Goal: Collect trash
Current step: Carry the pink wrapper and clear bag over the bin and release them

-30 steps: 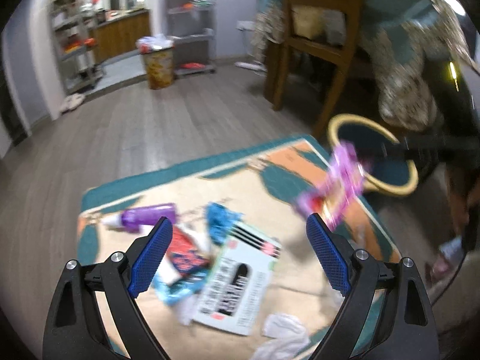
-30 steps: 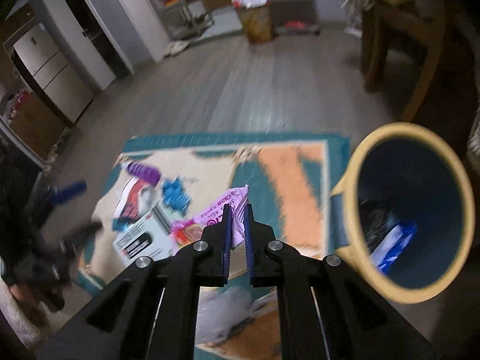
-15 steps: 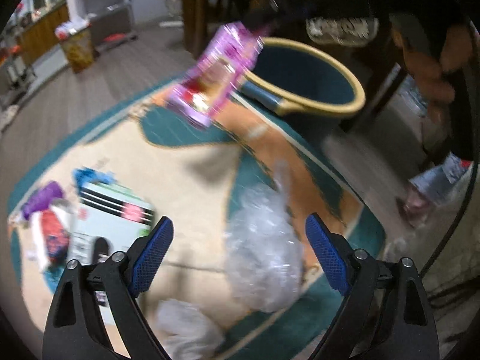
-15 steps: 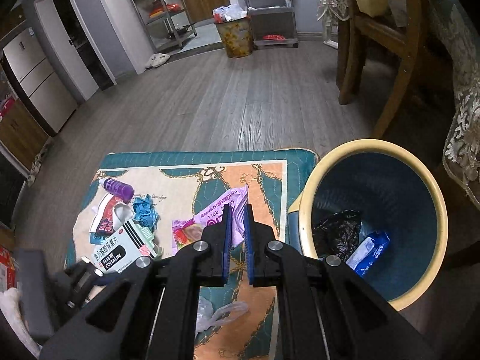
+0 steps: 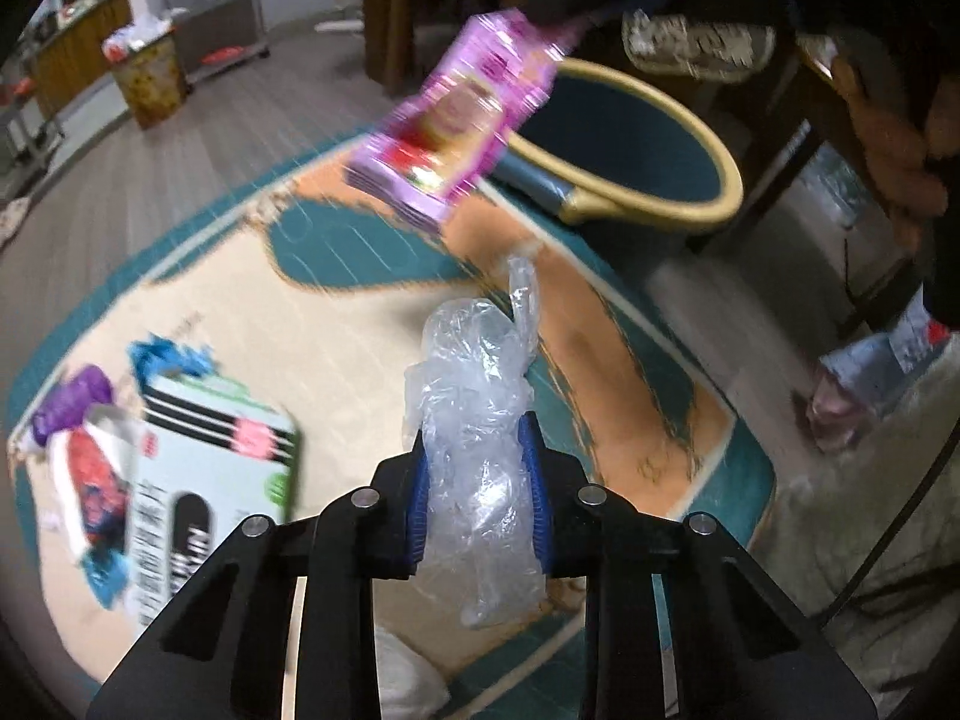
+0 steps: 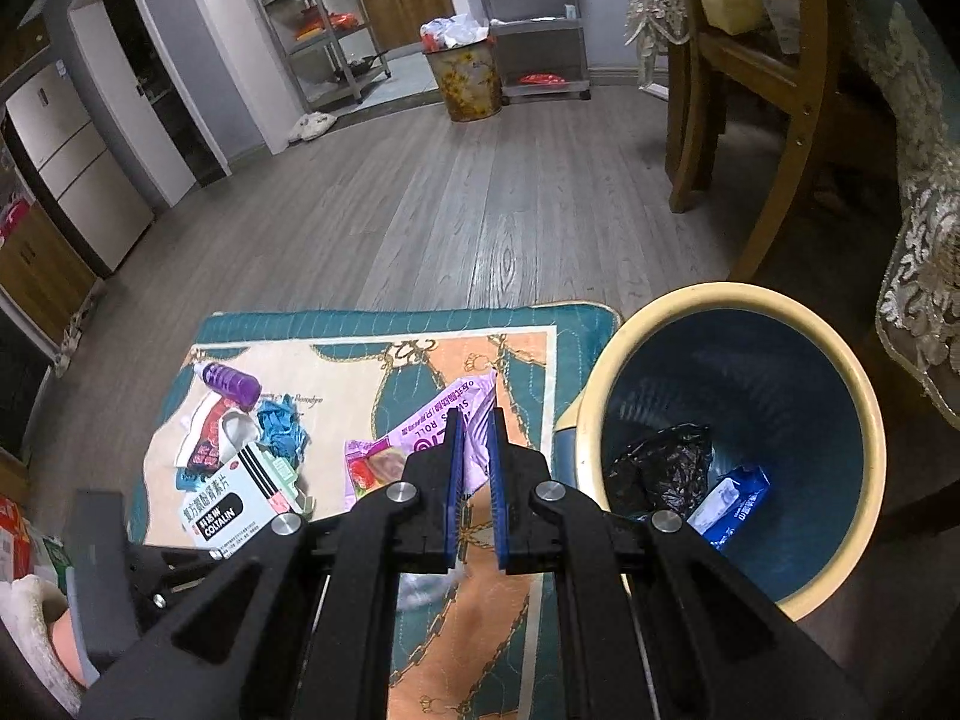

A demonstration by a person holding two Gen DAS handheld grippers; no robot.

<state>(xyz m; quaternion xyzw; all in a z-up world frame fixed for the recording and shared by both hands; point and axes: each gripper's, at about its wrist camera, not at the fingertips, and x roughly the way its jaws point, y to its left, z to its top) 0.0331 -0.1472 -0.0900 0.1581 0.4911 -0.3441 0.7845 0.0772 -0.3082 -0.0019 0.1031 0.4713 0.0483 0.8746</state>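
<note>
My left gripper (image 5: 477, 480) is shut on a crumpled clear plastic bag (image 5: 480, 396) just above the patterned rug (image 5: 336, 312). My right gripper (image 6: 474, 462) is shut on a purple snack wrapper (image 6: 414, 438), held in the air left of the blue bin with a yellow rim (image 6: 738, 444); the wrapper (image 5: 462, 120) hangs beside the bin (image 5: 636, 138) in the left wrist view. The bin holds a black bag (image 6: 660, 468) and a blue packet (image 6: 732, 504). On the rug lie a white medicine box (image 6: 240, 498), a purple bottle (image 6: 231, 384), a blue scrap (image 6: 282, 426) and a red-and-white wrapper (image 6: 207, 438).
A wooden chair (image 6: 750, 96) and a table with a lace cloth (image 6: 918, 240) stand behind the bin. A second full bin (image 6: 468, 72) and metal shelves (image 6: 336, 18) stand far across the wood floor. White crumpled paper (image 5: 408, 684) lies under my left gripper.
My left gripper has closed on the clear plastic bag, which it only faced open before. My right gripper has lifted the purple wrapper closer to the bin.
</note>
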